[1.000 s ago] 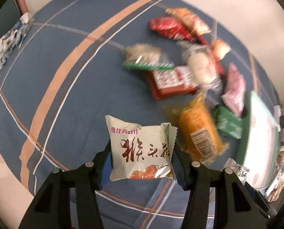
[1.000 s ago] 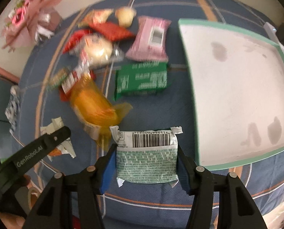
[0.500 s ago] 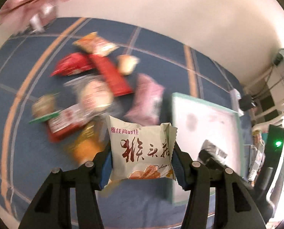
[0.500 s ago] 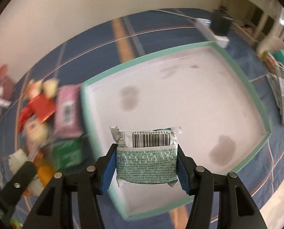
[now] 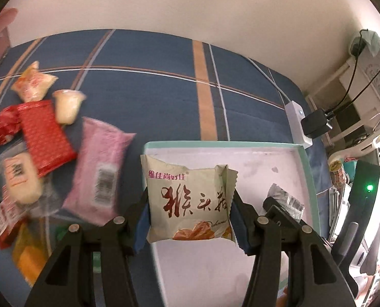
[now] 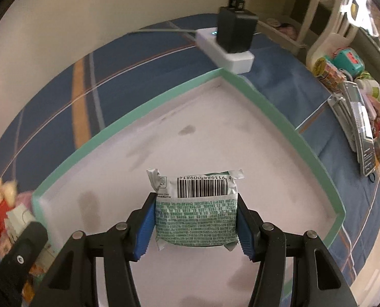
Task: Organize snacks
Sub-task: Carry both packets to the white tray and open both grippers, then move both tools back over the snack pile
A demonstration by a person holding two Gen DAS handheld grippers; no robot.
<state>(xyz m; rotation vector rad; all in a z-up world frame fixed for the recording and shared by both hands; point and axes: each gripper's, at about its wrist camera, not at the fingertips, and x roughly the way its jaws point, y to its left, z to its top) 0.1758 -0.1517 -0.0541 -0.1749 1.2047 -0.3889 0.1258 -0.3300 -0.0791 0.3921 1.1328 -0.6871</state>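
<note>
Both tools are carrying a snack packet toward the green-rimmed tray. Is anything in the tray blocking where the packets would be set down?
Nothing visible does. The right tool holds the green-printed packet over the bare tray floor. The left tool holds the cream packet above the tray's near left corner. The other snacks lie outside it.

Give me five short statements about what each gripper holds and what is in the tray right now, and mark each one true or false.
1. The left gripper is clamped on a cream snack packet with red Chinese lettering. True.
2. The right gripper is empty. False: it grips a green-and-white packet, barcode side up.
3. The green-rimmed tray already holds several snacks. False: its white floor shows only stains.
4. A pink packet lies on the blue plaid cloth outside the tray. True.
5. A black adapter is plugged into a white power strip beyond the tray's far corner. True.
</note>
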